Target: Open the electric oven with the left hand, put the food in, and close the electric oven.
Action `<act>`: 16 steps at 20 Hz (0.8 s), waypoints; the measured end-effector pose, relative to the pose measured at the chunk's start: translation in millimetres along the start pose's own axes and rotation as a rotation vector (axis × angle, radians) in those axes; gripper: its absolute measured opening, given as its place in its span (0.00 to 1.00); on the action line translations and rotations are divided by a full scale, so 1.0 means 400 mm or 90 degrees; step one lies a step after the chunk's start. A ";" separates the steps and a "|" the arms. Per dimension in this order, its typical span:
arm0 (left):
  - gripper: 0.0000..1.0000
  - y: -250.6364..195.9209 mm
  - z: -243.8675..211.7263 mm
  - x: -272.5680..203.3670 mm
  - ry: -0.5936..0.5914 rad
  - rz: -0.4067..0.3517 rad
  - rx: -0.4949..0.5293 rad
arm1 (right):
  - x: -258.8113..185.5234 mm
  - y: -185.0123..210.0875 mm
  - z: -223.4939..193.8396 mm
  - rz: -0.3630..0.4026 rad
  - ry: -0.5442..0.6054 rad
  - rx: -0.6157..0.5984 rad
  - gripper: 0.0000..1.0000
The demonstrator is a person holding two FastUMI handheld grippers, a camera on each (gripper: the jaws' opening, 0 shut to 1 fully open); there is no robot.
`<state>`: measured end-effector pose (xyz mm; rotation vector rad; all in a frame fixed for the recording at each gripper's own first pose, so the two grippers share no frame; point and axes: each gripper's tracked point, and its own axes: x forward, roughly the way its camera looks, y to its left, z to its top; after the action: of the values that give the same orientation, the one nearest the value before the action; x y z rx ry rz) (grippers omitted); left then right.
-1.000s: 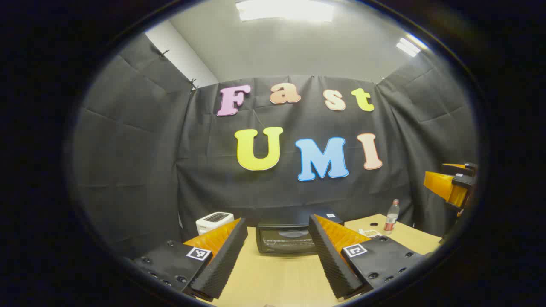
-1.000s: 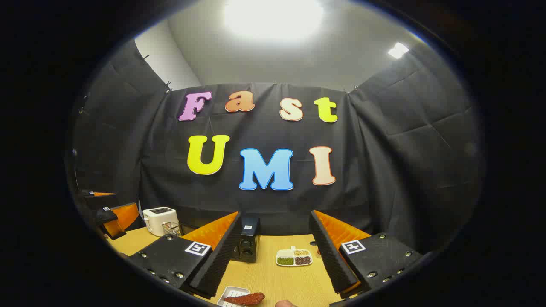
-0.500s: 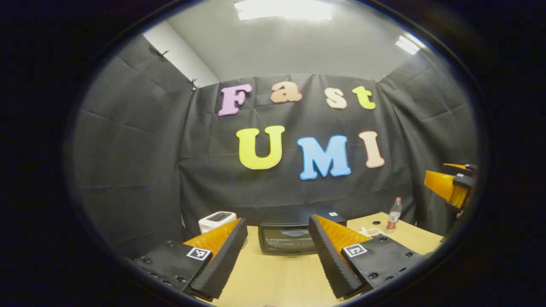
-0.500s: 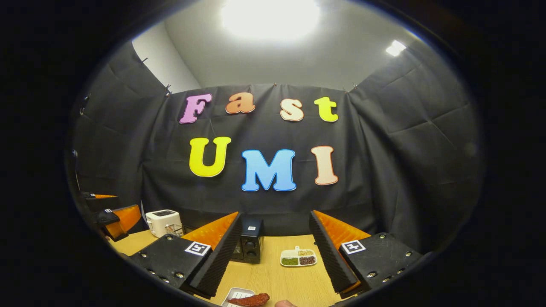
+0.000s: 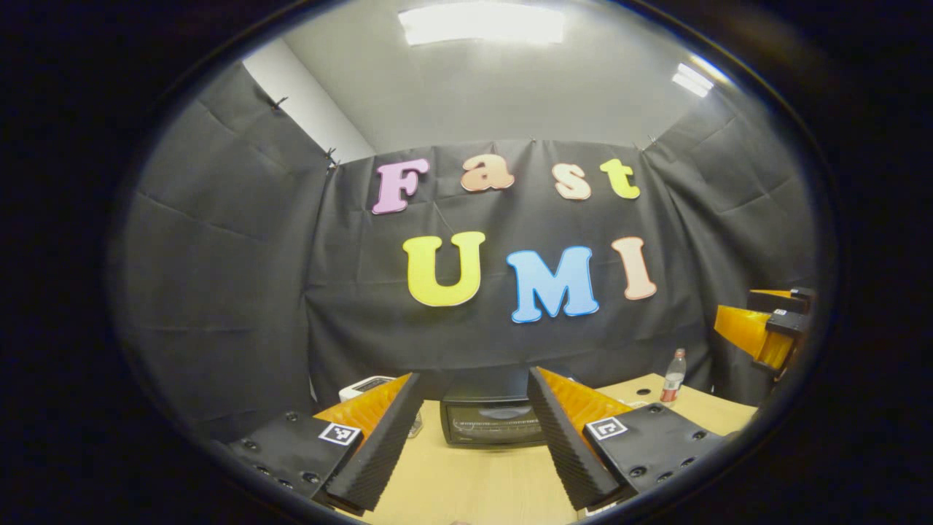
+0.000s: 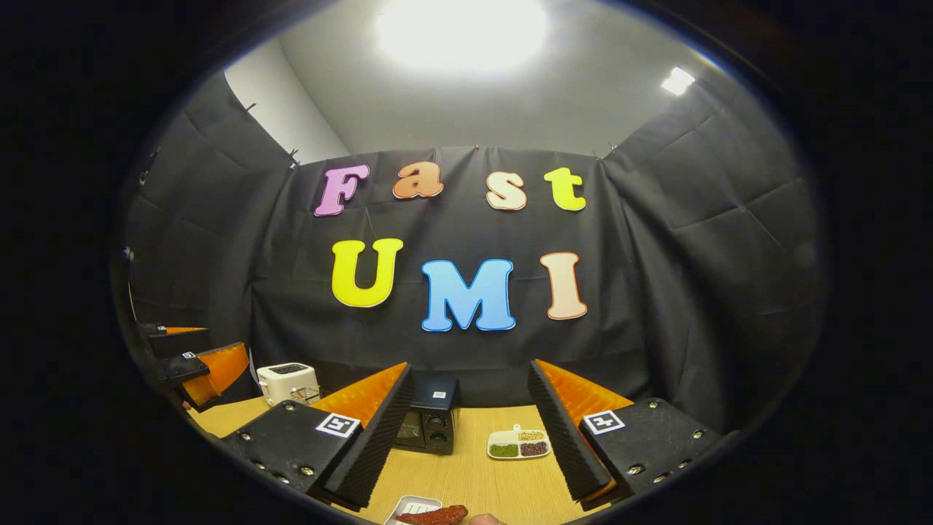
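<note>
Setting: you are working in a staged recording booth, not a real kitchen. Black cloth [image 6: 692,277] is hanging as walls on all sides under ceiling panel lights [image 5: 481,22]. A wooden table [image 6: 466,474] is carrying kitchen props: an electric oven [image 5: 492,421], a white toaster [image 6: 288,379] near its left edge, a sectioned dish [image 6: 519,445], a bottle [image 5: 672,375].

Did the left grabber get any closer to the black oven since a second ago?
Cannot tell. In the left gripper view the oven sits slightly lower between the fingers, so the left gripper tilted upward a little.
</note>
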<state>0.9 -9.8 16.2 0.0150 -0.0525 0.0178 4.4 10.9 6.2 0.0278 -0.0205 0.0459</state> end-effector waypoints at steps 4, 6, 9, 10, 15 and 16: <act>1.00 -0.020 0.007 -0.005 -0.003 0.004 -0.007 | -0.008 -0.012 -0.004 0.006 0.004 0.001 0.96; 1.00 -0.032 0.011 -0.012 -0.010 0.006 -0.013 | -0.014 -0.016 -0.006 0.013 0.005 -0.002 0.95; 0.90 -0.050 0.010 -0.028 -0.007 0.016 -0.014 | -0.021 -0.030 -0.005 0.024 0.001 0.004 0.95; 1.00 -0.054 0.012 -0.032 -0.008 0.021 -0.013 | -0.021 -0.033 -0.004 0.029 0.001 0.005 0.95; 0.92 -0.085 0.038 -0.052 -0.022 0.026 -0.002 | -0.021 -0.061 0.002 0.036 -0.004 0.000 0.95; 0.90 -0.090 0.038 -0.052 -0.024 0.026 -0.002 | -0.021 -0.062 0.005 0.037 -0.007 0.002 0.96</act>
<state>-20.2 -46.5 29.8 0.0104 -0.0907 0.0578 -2.9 -14.2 7.5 0.0300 -0.0322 0.1033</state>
